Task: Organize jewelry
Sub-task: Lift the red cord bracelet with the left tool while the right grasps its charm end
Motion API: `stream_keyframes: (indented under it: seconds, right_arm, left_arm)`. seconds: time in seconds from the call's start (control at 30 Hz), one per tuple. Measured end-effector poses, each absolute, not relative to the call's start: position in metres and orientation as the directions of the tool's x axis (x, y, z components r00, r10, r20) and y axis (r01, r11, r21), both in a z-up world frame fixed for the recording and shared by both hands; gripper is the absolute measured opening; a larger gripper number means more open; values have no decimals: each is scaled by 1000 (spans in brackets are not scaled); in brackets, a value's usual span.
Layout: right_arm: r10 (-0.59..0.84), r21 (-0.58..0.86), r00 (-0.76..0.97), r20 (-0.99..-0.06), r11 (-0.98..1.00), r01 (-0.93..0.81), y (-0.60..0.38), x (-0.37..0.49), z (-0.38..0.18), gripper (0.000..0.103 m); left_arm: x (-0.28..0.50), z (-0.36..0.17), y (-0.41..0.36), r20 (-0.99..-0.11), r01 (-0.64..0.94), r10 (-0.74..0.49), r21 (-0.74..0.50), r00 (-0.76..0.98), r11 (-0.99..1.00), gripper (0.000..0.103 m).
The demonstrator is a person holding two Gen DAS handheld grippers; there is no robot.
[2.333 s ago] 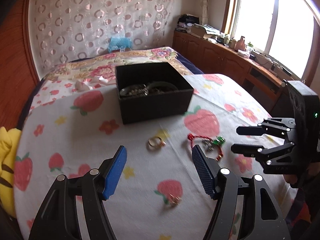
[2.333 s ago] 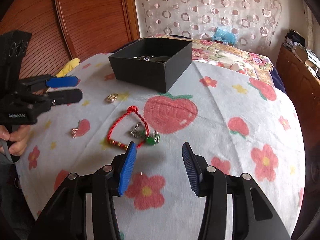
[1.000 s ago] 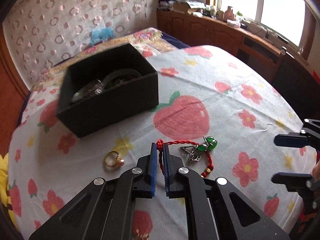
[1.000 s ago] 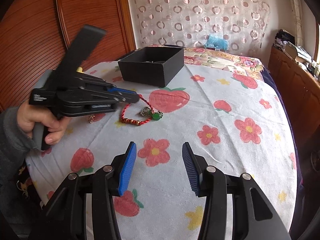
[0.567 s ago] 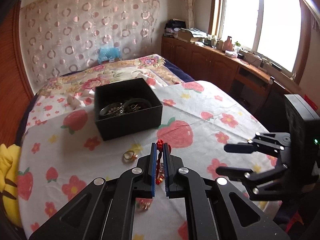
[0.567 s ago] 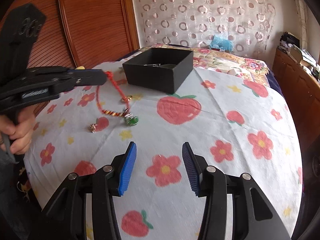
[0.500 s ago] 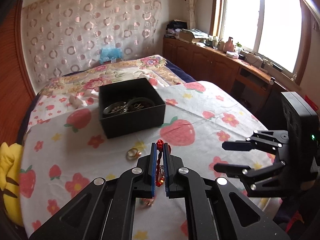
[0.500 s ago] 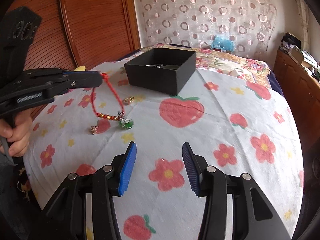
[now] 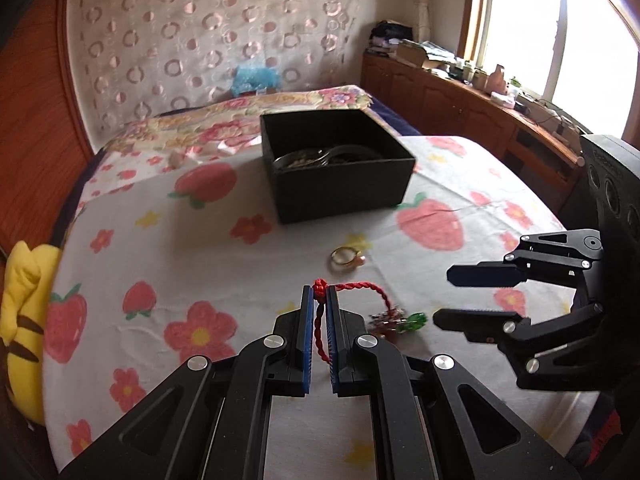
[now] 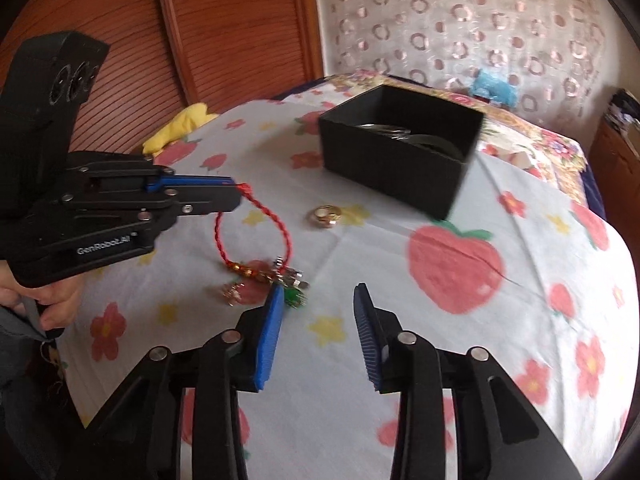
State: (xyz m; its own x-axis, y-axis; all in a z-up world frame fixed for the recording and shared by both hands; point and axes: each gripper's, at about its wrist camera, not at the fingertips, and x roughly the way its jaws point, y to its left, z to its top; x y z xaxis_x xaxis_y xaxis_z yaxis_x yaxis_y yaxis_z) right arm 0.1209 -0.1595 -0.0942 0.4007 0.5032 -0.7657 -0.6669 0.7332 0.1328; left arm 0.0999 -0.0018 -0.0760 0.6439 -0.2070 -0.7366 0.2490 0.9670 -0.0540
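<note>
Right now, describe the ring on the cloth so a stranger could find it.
Start at the black box on the strawberry-print cloth. Just before its near wall lies the gold ring. Unlike the red cord bracelet nearby, it lies flat, a small metal band.

1. The red cord bracelet (image 10: 256, 232) hangs as a loop above the cloth, its knotted end pinched at the top, with gold beads, a silvery charm and a green charm at the bottom.
2. A gold ring (image 9: 347, 258) lies flat on the cloth, between the hanging bracelet and the box.
3. The black box (image 9: 340, 196) stands open, with bangles and chains inside.
4. A small gold trinket (image 10: 231, 293) lies on the cloth under the loop.
</note>
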Motion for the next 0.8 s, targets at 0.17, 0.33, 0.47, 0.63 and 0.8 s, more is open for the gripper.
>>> stream_keyframes:
  seconds: [0.17, 0.33, 0.47, 0.63, 0.8]
  right_arm:
    - [502, 126, 364, -784, 704, -699, -142, 122, -98, 37]
    - [483, 100, 351, -802, 689, -718, -133, 119, -104, 33]
    - [478, 85, 357, -803, 684, -725, -136, 119, -104, 15]
    - [520, 106, 364, -773, 671, -734, -145, 112, -95, 15]
    - [563, 128, 400, -723, 678, -723, -163, 106, -72, 14]
  left_arm:
    - [98, -81, 1, -737, 246, -212, -63, 642, 967, 5]
    - [99, -83, 1, -737, 247, -212, -62, 641, 967, 5]
    - [99, -84, 0, -736, 241, -207, -61, 644, 969, 5]
    - [98, -84, -3, -733, 238, -198, -50, 651, 970, 5]
    - [98, -81, -5, -727, 237, -195, -46, 658, 970, 5]
